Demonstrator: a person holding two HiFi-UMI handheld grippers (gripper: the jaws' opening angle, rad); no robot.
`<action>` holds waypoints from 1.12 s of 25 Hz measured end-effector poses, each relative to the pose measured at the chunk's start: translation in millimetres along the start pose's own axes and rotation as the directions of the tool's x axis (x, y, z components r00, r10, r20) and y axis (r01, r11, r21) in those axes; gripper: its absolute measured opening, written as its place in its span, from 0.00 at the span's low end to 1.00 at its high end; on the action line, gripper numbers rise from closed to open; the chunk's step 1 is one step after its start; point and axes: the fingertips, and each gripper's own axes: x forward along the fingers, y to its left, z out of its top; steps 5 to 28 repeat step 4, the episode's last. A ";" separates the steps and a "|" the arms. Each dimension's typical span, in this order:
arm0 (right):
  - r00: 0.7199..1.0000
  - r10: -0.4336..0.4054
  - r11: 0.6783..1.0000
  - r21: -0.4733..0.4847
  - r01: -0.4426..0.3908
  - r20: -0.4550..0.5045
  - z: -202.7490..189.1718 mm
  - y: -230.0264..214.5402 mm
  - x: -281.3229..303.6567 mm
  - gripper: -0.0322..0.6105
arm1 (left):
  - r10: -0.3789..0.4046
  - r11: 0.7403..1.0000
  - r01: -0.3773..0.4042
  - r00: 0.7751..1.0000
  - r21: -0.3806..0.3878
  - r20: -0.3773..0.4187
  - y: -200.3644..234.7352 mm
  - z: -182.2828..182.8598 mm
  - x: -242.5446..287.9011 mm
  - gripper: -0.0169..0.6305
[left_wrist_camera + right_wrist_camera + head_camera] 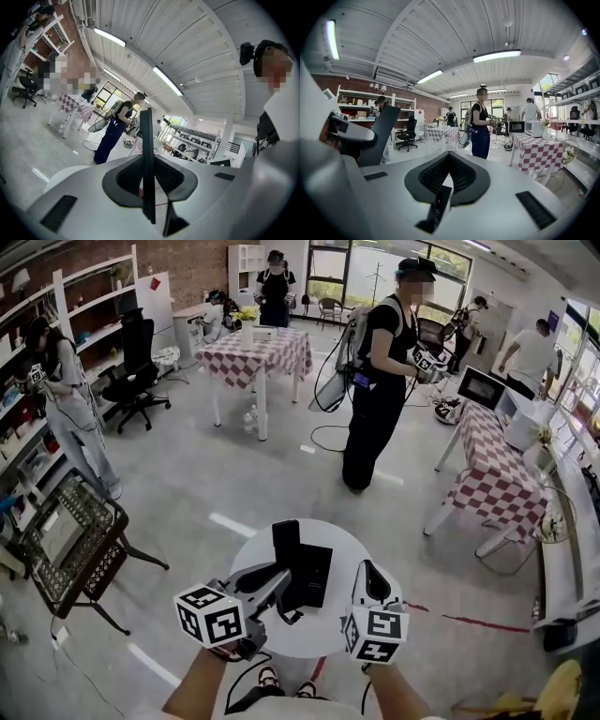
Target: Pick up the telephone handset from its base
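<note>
Left gripper (279, 589): clamped on the black handset (286, 542), held upright by its base (317, 577) on the round white table (251, 561)
Right gripper (373, 576): jaws together, nothing in them
Left gripper view only: handset seen edge-on, thin slab

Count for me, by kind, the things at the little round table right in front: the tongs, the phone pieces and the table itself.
Tongs: 2, the left tongs and the right tongs
Telephone handset: 1, gripped in the left tongs
Telephone base: 1
Round white table: 1
Total: 5
</note>
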 end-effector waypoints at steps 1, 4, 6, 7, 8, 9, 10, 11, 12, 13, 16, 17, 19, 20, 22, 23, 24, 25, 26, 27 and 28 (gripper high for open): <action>1.000 0.000 1.000 0.000 0.000 0.003 1.1 -0.3 0.9 0.08 | 0.001 1.000 -0.001 1.000 0.001 0.001 0.8 0.9 0.5 0.15; 1.000 0.001 1.000 -0.001 -0.001 0.012 3.8 -0.6 3.1 0.08 | 0.005 1.000 -0.005 1.000 0.003 0.004 2.6 3.5 1.3 0.15; 1.000 0.001 1.000 -0.001 -0.001 0.012 3.8 -0.6 3.1 0.08 | 0.005 1.000 -0.005 1.000 0.003 0.004 2.6 3.5 1.3 0.15; 1.000 0.001 1.000 -0.001 -0.001 0.012 3.8 -0.6 3.1 0.08 | 0.005 1.000 -0.005 1.000 0.003 0.004 2.6 3.5 1.3 0.15; 1.000 0.001 1.000 -0.001 -0.001 0.012 3.8 -0.6 3.1 0.08 | 0.005 1.000 -0.005 1.000 0.003 0.004 2.6 3.5 1.3 0.15; 1.000 0.001 1.000 -0.001 -0.001 0.012 3.8 -0.6 3.1 0.08 | 0.005 1.000 -0.005 1.000 0.003 0.004 2.6 3.5 1.3 0.15; 1.000 0.001 1.000 -0.001 -0.001 0.012 3.8 -0.6 3.1 0.08 | 0.005 1.000 -0.005 1.000 0.003 0.004 2.6 3.5 1.3 0.15; 1.000 0.001 1.000 -0.001 -0.001 0.012 3.8 -0.6 3.1 0.08 | 0.005 1.000 -0.005 1.000 0.003 0.004 2.6 3.5 1.3 0.15; 1.000 0.001 1.000 -0.001 -0.001 0.012 3.8 -0.6 3.1 0.08 | 0.005 1.000 -0.005 1.000 0.003 0.004 2.6 3.5 1.3 0.15; 1.000 0.001 1.000 -0.001 -0.001 0.012 3.8 -0.6 3.1 0.08 | 0.005 1.000 -0.005 1.000 0.003 0.004 2.6 3.5 1.3 0.15; 1.000 0.001 1.000 -0.001 -0.001 0.012 3.8 -0.6 3.1 0.08 | 0.005 1.000 -0.005 1.000 0.003 0.004 2.6 3.5 1.3 0.15; 1.000 0.001 1.000 -0.001 -0.001 0.012 3.8 -0.6 3.1 0.08 | 0.005 1.000 -0.005 1.000 0.003 0.004 2.6 3.5 1.3 0.15; 1.000 0.001 1.000 -0.001 -0.001 0.012 3.8 -0.6 3.1 0.08 | 0.005 1.000 -0.005 1.000 0.003 0.004 2.6 3.5 1.3 0.15; 1.000 0.001 1.000 -0.001 -0.001 0.012 3.8 -0.6 3.1 0.08 | 0.005 1.000 -0.005 1.000 0.003 0.004 2.6 3.5 1.3 0.15; 1.000 0.001 1.000 -0.001 -0.001 0.012 3.8 -0.6 3.1 0.08 | 0.005 1.000 -0.005 1.000 0.003 0.004 2.6 3.5 1.3 0.15; 1.000 0.001 1.000 -0.001 -0.001 0.012 3.8 -0.6 3.1 0.08 | 0.005 1.000 -0.005 1.000 0.003 0.004 2.6 3.5 1.3 0.15; 1.000 0.001 1.000 -0.001 -0.001 0.012 3.8 -0.6 3.1 0.08 | 0.005 1.000 -0.005 1.000 0.003 0.004 2.6 3.5 1.3 0.15; 1.000 0.001 1.000 -0.001 -0.001 0.012 3.8 -0.6 3.1 0.08 | 0.005 1.000 -0.005 1.000 0.003 0.004 2.6 3.5 1.3 0.15; 1.000 0.001 1.000 -0.001 -0.001 0.012 3.8 -0.6 3.1 0.08 | 0.005 1.000 -0.005 1.000 0.003 0.004 2.6 3.5 1.3 0.15; 1.000 0.001 1.000 -0.001 -0.001 0.012 3.8 -0.6 3.1 0.08 | 0.005 1.000 -0.005 1.000 0.003 0.004 2.6 3.5 1.3 0.15; 1.000 0.001 1.000 -0.001 -0.001 0.012 3.8 -0.6 3.1 0.08 | 0.005 1.000 -0.005 1.000 0.003 0.004 2.6 3.5 1.3 0.15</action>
